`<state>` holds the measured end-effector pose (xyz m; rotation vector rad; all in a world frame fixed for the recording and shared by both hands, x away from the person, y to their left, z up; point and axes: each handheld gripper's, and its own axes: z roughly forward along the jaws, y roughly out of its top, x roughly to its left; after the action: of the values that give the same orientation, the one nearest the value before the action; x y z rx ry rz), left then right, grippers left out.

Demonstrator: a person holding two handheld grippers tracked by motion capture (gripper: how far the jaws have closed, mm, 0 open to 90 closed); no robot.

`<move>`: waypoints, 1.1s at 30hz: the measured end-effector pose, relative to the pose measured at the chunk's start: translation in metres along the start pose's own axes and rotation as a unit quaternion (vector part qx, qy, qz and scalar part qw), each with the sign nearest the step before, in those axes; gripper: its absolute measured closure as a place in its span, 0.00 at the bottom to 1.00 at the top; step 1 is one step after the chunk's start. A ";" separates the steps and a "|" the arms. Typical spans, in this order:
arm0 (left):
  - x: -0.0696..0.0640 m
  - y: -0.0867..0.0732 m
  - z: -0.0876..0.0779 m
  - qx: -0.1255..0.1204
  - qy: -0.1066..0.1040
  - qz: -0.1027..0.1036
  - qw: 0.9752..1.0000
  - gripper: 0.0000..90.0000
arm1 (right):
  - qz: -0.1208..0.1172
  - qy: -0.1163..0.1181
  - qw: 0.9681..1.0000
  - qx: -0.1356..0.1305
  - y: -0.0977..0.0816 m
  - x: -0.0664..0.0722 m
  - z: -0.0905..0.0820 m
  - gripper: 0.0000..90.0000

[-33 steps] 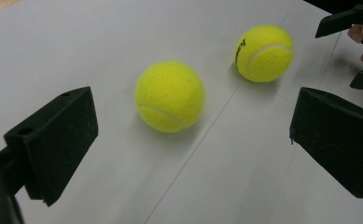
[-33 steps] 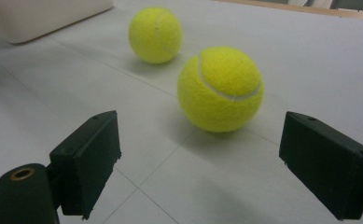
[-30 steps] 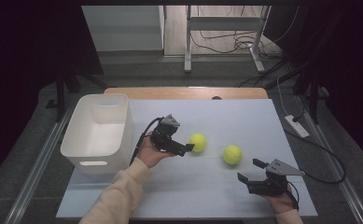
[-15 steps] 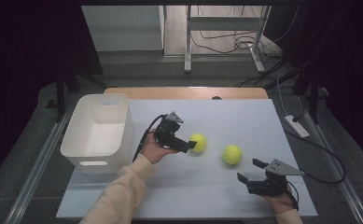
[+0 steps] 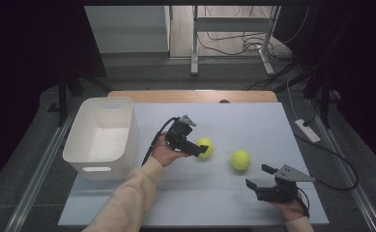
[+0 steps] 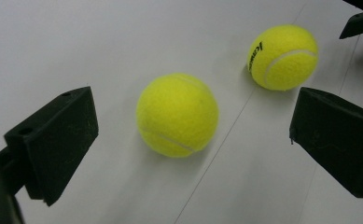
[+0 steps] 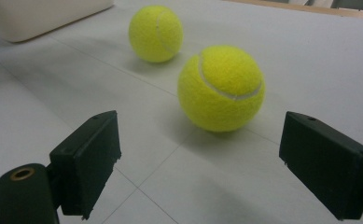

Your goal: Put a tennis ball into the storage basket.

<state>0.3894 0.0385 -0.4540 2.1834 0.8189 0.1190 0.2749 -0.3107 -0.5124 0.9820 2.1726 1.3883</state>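
- A white plastic bin (image 5: 103, 135) stands at the left edge of the pale table (image 5: 253, 121), and nothing can be seen inside it. It is probably where the balls are meant to go, so a ball carried over loosely could hit the rim and bounce off.
- The left gripper (image 5: 206, 151), held in the person's left hand (image 5: 165, 152), reaches toward the nearer tennis ball (image 5: 205, 147) at the middle of the table. Its jaws are spread wide, one on each side of the ball, and touch nothing.
- In the left gripper view this ball (image 6: 177, 115) sits between the jaws but closer to the left one. If they close off-centre, the round felt ball could squirt out and roll away.
- The second tennis ball (image 5: 240, 160) lies just to the right, near the first but not touching. A nudged first ball could knock it toward the table's edge.
- The right gripper (image 5: 257, 177) rests low at the front right, jaws parted and empty, pointing at the second ball (image 7: 221, 88). If both hands move together, the grippers could collide.
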 end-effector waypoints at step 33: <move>0.017 0.005 0.035 0.021 -0.019 -0.035 0.999 0.03 | 0.001 -0.001 1.000 -0.001 0.000 0.000 0.000 0.14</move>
<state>0.4170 0.0237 -0.4772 2.1865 0.8826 0.0268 0.2752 -0.3109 -0.5127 0.9856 2.1692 1.3881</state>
